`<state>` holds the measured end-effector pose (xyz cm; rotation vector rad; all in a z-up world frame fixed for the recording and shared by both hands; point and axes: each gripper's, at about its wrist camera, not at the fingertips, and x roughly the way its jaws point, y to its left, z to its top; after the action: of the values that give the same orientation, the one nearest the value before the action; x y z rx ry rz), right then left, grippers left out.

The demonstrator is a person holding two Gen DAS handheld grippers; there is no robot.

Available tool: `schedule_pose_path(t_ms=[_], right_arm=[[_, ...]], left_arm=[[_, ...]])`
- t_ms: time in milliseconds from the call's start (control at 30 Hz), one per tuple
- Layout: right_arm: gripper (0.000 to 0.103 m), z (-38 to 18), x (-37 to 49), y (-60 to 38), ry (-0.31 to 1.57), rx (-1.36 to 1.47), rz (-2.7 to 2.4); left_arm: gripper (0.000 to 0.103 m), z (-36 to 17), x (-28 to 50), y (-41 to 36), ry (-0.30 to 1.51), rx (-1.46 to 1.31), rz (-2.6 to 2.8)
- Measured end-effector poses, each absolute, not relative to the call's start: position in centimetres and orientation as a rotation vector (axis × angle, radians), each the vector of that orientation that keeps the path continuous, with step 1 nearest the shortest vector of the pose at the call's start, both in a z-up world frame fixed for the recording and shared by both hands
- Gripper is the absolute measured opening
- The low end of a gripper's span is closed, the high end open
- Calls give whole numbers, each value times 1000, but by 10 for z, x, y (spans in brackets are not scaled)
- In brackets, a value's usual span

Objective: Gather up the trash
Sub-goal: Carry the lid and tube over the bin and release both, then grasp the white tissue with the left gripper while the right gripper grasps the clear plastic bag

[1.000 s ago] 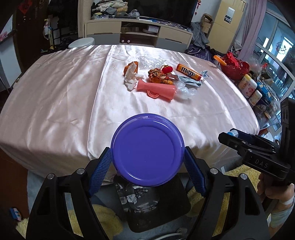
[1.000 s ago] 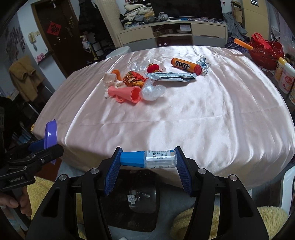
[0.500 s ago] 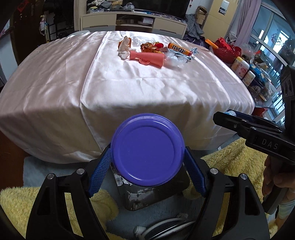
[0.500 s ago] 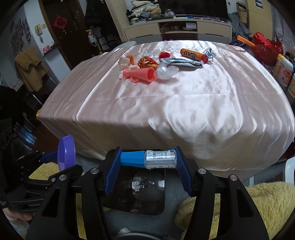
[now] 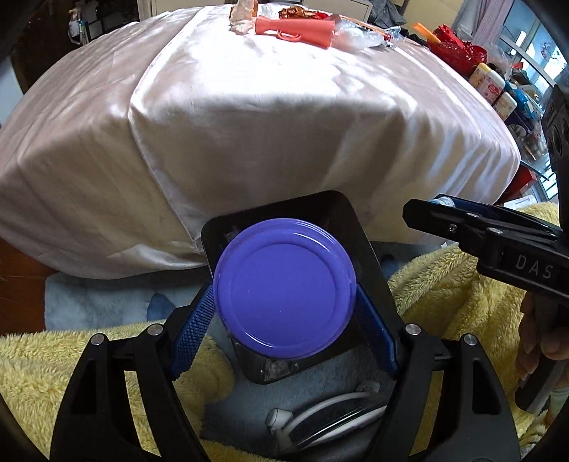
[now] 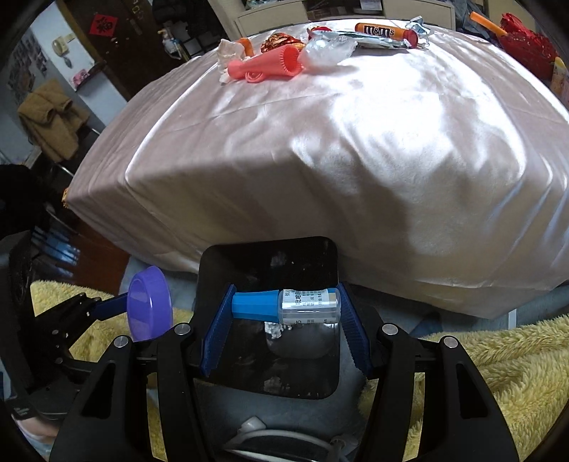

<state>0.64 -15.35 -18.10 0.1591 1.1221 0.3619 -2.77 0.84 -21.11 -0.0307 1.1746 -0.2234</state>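
Beside a pink satin-covered table (image 6: 355,142), both grippers hover over a black square bin (image 6: 209,270) — left gripper (image 5: 284,316) clamps a round purple plastic lid (image 5: 284,288), right gripper (image 6: 284,316) clamps a small blue-capped clear bottle (image 6: 284,306). Wrappers (image 6: 377,30) remain on the table; the bin seemingly holds scraps.

Open black bin (image 6: 213,263) mouth below, draped table (image 6: 320,177) edge just behind.

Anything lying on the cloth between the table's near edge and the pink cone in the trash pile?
Nothing: in the right wrist view the pale cloth runs bare from the near edge up to the pink cone. The left wrist view shows the same.
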Motion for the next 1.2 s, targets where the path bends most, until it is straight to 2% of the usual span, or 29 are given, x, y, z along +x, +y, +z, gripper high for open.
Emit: schedule_pose_path(t_ms=[267,400,600,767,1200], right_arm=[[59,-180,13,-147,1116,173,386],[69,-180,17,-148,1117,173,382],[74,-176,19,-154,1107,183,367],[75,-166,26,-167,1088,199,329],[75,-118,75,-201,980,169,242]], left_arm=[[75,-218,-24,5,1200,-31,-226],[75,-222,-20,6,1216,-38,-216],[90,-222,-17,11,1215,-41,-212],[94,-215,-12,14,1204,-38,-202],[94,-162,28,29,1093,-52,-169]])
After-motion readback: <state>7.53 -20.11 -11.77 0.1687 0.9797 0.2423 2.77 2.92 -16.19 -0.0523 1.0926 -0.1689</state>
